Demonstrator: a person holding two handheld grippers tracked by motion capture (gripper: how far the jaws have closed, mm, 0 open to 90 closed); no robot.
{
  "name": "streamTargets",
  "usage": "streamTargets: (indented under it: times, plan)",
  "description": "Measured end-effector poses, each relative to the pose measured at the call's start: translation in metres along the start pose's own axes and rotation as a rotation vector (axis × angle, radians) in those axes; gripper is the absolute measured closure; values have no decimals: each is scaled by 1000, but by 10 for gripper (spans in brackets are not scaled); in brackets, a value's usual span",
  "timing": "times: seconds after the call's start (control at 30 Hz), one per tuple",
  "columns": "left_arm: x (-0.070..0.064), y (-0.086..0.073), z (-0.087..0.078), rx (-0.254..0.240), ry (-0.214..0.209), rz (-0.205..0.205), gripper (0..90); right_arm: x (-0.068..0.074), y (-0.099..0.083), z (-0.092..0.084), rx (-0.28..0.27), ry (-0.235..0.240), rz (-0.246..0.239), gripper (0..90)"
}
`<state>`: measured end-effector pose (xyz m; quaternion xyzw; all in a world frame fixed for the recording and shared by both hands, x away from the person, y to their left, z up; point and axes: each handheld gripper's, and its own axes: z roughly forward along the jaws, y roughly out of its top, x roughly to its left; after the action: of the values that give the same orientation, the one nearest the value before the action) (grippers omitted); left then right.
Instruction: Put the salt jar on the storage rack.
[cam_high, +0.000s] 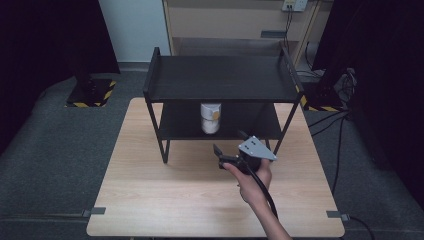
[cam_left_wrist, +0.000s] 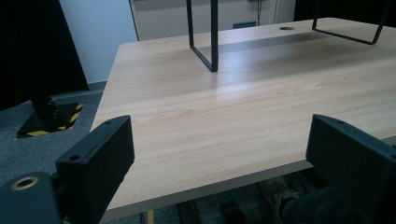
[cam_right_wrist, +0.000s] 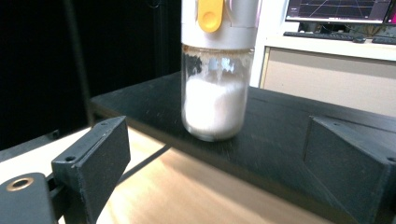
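A glass jar of white powder, with a grey lid and a yellow button, stands upright on the lower shelf of a black two-tier rack. My right gripper, held in a hand, sits just in front of that shelf and points at the jar. In the right gripper view the jar stands between and beyond the open jaws of the gripper, untouched, on the black shelf. My left gripper is open and holds nothing, low at the wooden table's near left edge.
The rack's thin black legs stand on the table. A stand base with yellow-black stripes sits on the floor at the far left. Cables trail on the floor at the right. A wooden cabinet is behind.
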<state>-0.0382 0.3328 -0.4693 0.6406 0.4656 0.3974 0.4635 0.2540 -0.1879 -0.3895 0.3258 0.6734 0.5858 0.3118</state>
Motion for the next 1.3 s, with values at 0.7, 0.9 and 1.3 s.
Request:
streamTargets:
  times: [0.7,0.9,1.3]
  plan:
    - [-5,1,-4,-6,4,18,66,16,-28,-191,82,-54,18,80]
    - [-5,1,-5,-3,8,20,66,31,-45,-232,142,-98,53,79]
    - [-5,2,-5,16,11,33,67,56,-84,-259,312,-181,60,79]
